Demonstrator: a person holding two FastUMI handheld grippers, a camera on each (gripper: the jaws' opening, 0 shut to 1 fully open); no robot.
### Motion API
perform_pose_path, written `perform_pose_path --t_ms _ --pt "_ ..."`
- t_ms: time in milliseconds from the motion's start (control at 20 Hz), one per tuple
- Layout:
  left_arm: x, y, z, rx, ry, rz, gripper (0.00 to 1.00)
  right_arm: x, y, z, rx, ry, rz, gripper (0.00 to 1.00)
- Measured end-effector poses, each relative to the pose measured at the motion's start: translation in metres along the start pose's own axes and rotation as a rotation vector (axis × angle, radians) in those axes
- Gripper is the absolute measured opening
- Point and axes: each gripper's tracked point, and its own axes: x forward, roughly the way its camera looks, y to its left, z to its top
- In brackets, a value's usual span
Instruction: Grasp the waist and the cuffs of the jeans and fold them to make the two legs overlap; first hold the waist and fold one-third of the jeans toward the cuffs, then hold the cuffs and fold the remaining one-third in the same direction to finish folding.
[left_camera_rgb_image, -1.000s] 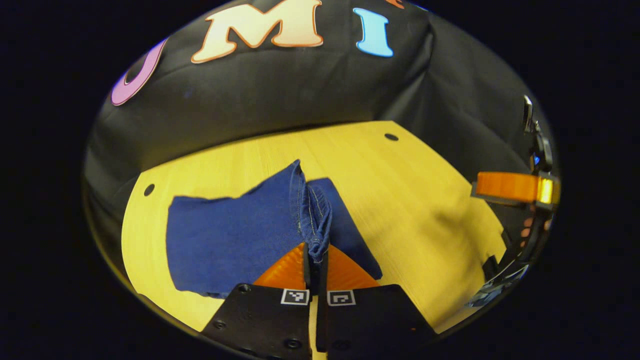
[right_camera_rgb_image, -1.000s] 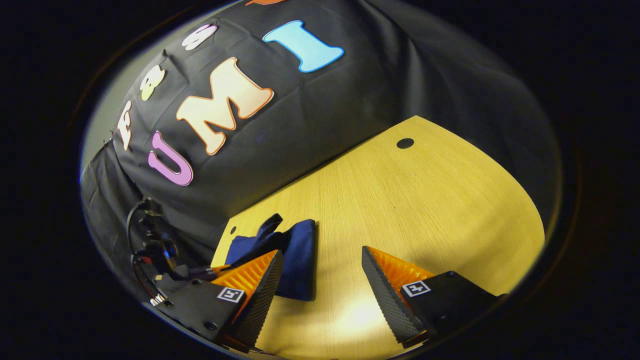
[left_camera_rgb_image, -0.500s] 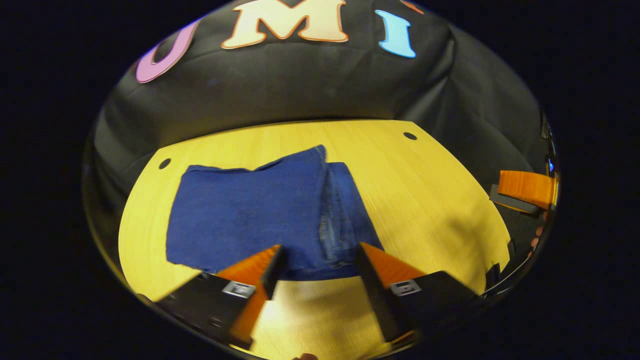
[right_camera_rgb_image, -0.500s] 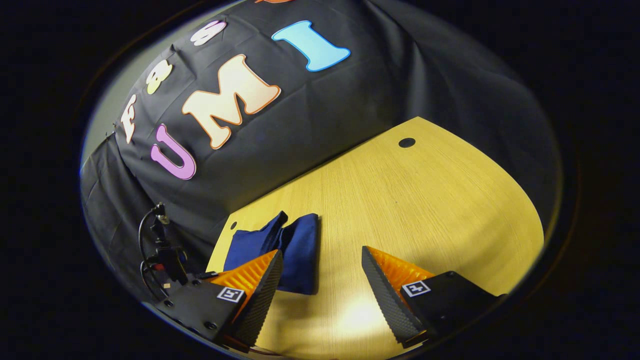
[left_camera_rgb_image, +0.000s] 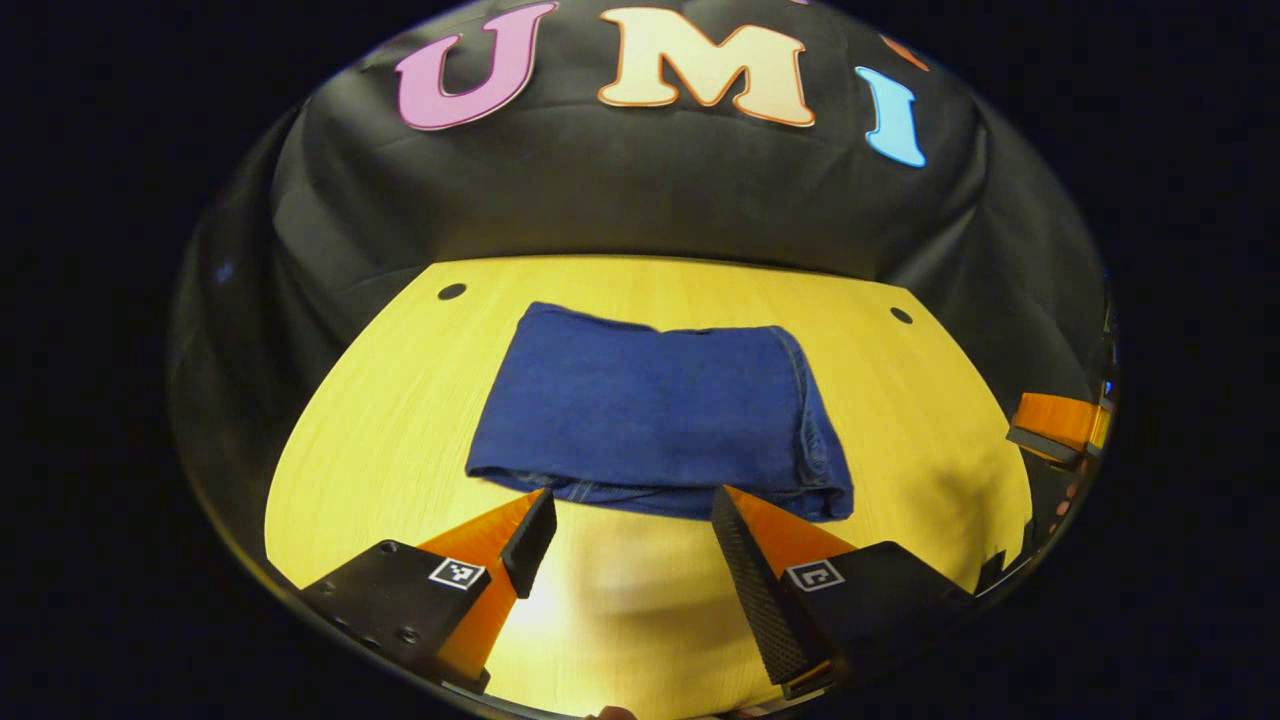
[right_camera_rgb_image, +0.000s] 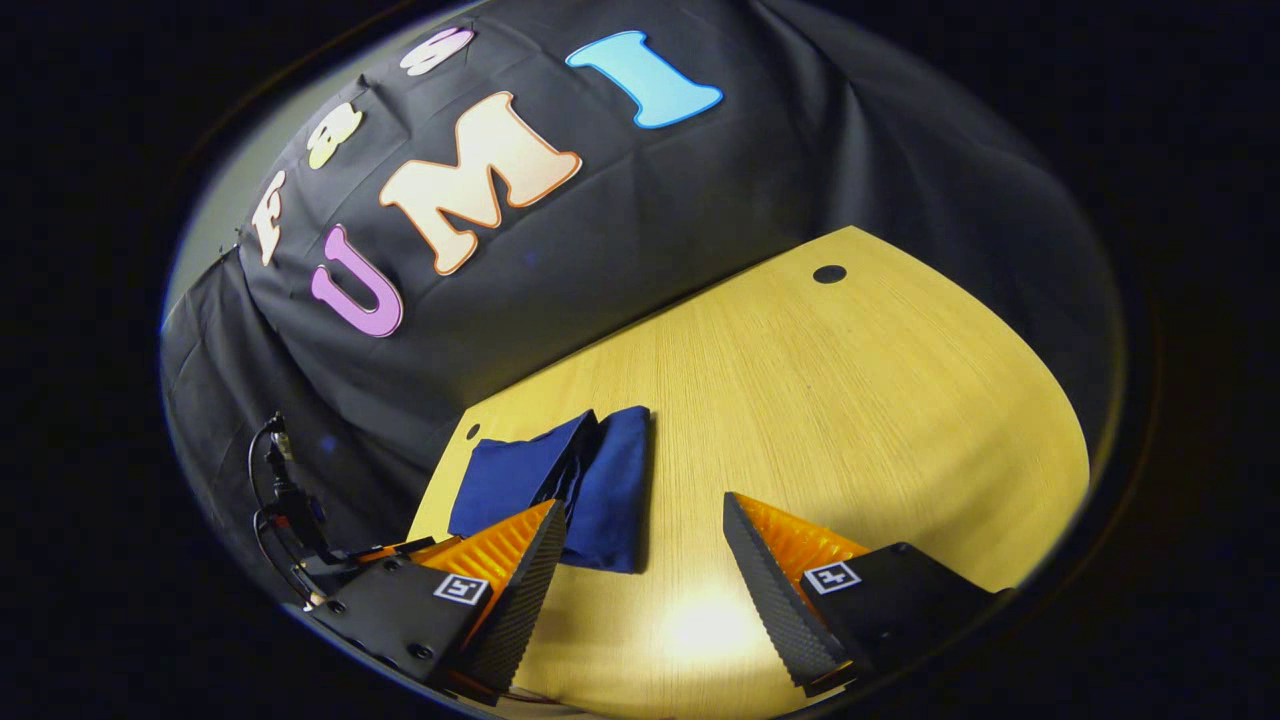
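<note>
The blue jeans (left_camera_rgb_image: 655, 405) lie folded into a flat rectangular bundle on the yellow wooden table (left_camera_rgb_image: 400, 400). My left gripper (left_camera_rgb_image: 625, 530) stands open just in front of the bundle's near edge, nothing between its fingers. In the right gripper view the jeans (right_camera_rgb_image: 560, 485) lie at the left, just beyond the left orange finger (right_camera_rgb_image: 510, 555). My right gripper (right_camera_rgb_image: 640, 560) is open over bare table, well to the right of the jeans. The right gripper's orange finger (left_camera_rgb_image: 1060, 420) also shows at the far right edge of the left gripper view.
The table (right_camera_rgb_image: 850, 400) has small dark holes near its far corners (left_camera_rgb_image: 452, 291) (left_camera_rgb_image: 901, 315) (right_camera_rgb_image: 828, 273). Black cloth walls rise behind it. A cable and black hardware (right_camera_rgb_image: 290, 510) of the left gripper sit at the left of the right gripper view.
My left gripper opened and let go of the jeans' edge, then drew back. The lifted flap dropped flat, and the jeans now lie as a folded bundle. The right gripper barely moved.
</note>
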Motion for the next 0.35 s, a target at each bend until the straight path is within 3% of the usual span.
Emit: perform_pose_path --t_ms 100,300,350 --pt "-0.0036 0.0019 -0.0045 -0.009 0.014 0.007 0.93 -0.0004 0.0003 -0.0035 -0.006 0.013 0.004 0.94" --pt "-0.0033 -0.0017 -0.0014 0.002 -0.001 -0.015 0.94 -0.0047 0.0028 -0.0048 -0.009 0.012 0.018 0.94" --pt "-0.0037 -0.0047 0.0 0.012 -0.006 -0.024 0.93 -0.0066 0.0031 -0.0041 -0.008 0.008 0.02 0.98"
